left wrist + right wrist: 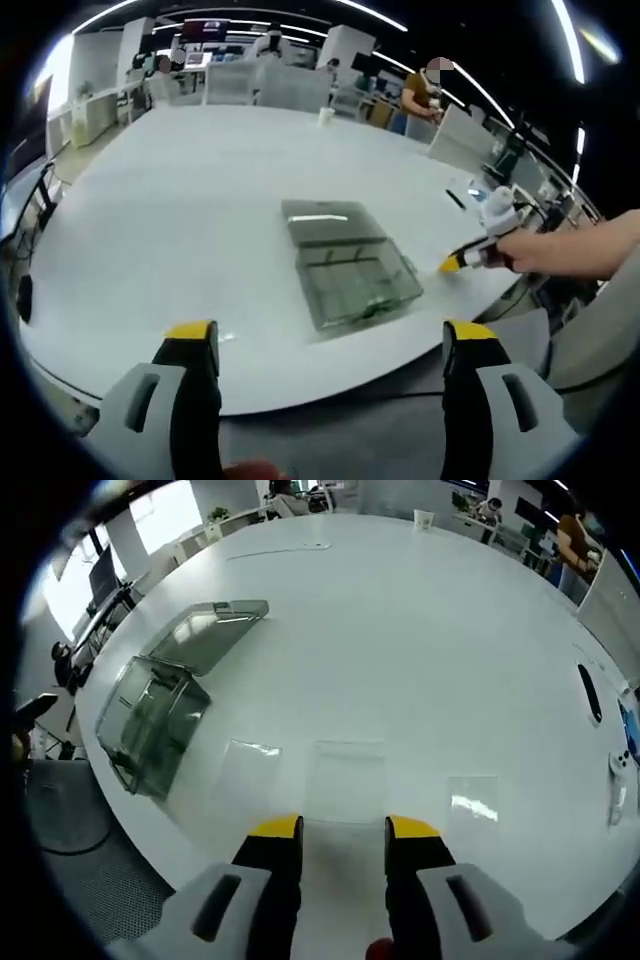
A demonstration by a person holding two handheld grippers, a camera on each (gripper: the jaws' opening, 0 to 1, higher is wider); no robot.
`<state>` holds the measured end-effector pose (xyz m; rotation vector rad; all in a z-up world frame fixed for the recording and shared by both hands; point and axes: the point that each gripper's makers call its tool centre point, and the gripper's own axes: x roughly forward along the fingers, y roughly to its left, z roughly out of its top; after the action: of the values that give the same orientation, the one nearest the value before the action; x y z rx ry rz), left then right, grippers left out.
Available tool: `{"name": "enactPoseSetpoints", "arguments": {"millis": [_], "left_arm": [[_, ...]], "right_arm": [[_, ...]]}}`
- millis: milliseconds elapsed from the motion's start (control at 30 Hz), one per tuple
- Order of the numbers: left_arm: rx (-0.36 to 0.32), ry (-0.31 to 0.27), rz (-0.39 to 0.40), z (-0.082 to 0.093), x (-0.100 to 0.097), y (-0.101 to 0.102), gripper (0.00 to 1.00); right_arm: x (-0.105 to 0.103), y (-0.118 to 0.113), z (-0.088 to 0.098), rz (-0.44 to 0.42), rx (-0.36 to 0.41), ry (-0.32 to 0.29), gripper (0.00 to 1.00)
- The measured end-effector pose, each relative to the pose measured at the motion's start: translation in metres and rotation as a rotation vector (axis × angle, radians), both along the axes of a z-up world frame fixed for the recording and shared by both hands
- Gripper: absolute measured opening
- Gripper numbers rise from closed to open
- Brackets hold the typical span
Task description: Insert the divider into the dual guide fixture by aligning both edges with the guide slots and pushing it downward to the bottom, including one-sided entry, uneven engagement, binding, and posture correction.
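Observation:
The dual guide fixture [352, 272] is a clear plastic box with its lid lying open behind it, in the middle of a white table [180, 200]. My left gripper [330, 335] is open wide, hovering short of the table's near edge in front of the box. My right gripper [458, 262] comes in from the right, held by a hand, beside the box. In the right gripper view the fixture [150, 720] lies at the left. A clear divider sheet [345, 778] lies flat on the table just ahead of my right gripper [343, 830], which is open with nothing between its jaws.
Two more clear sheets [250, 755] [472, 798] lie flat either side of the middle one. A black object [590, 692] and a white device [620, 770] sit near the right edge, a cup [424, 518] far off. People and desks stand beyond the table.

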<state>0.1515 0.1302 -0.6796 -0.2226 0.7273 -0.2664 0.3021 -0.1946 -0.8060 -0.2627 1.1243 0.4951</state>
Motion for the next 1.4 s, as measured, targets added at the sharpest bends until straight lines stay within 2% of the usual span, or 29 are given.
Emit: {"name": "enactPoseSetpoints", "arguments": {"millis": [233,567,867,1400], "left_arm": [[-0.017,0.0,-0.009,-0.002,-0.002,-0.006,0.9],[-0.053,-0.005,-0.038,-0.004,-0.001,-0.021,0.89],[-0.076,-0.03,-0.101,-0.002,0.009,-0.04,0.88],[-0.159,-0.054,-0.213,-0.004,0.03,-0.084,0.79]], "right_arm": [[0.006,0.003,0.005,0.022,0.029,-0.02,0.28],[-0.006,0.024,0.022,0.079,0.073,-0.051,0.28],[-0.034,0.059,0.046,0.148,0.125,-0.08,0.28],[-0.055,0.096,0.076,0.269,0.175,-0.132,0.28]]}}
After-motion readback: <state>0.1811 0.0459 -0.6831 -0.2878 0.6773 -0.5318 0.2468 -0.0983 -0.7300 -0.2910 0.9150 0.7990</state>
